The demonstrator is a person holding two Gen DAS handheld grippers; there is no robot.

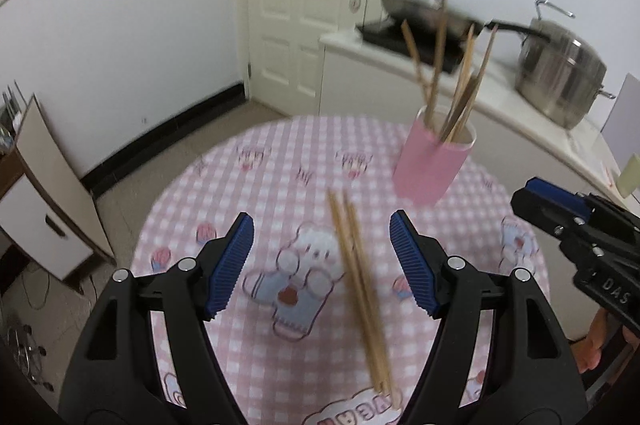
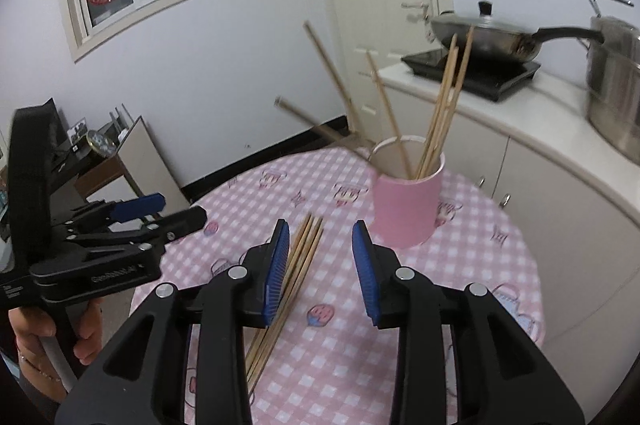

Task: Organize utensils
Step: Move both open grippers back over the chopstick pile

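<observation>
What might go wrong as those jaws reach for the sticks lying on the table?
1. The loose sticks lie bunched together, so the jaws may catch only some and scatter the rest.
2. The pink cup stands close by, tall and full of leaning sticks; a nudge from the right gripper could tip it.
3. Both grippers are near the same bundle; the left gripper may bump the right.

matt wooden chopsticks [image 1: 362,295], smooth pink cup [image 2: 406,207], checked cloth table cover [image 2: 480,265], shiny steel pot [image 1: 560,81]

Black hand-held gripper [image 1: 322,261], ribbed blue pads [image 1: 232,265]
</observation>
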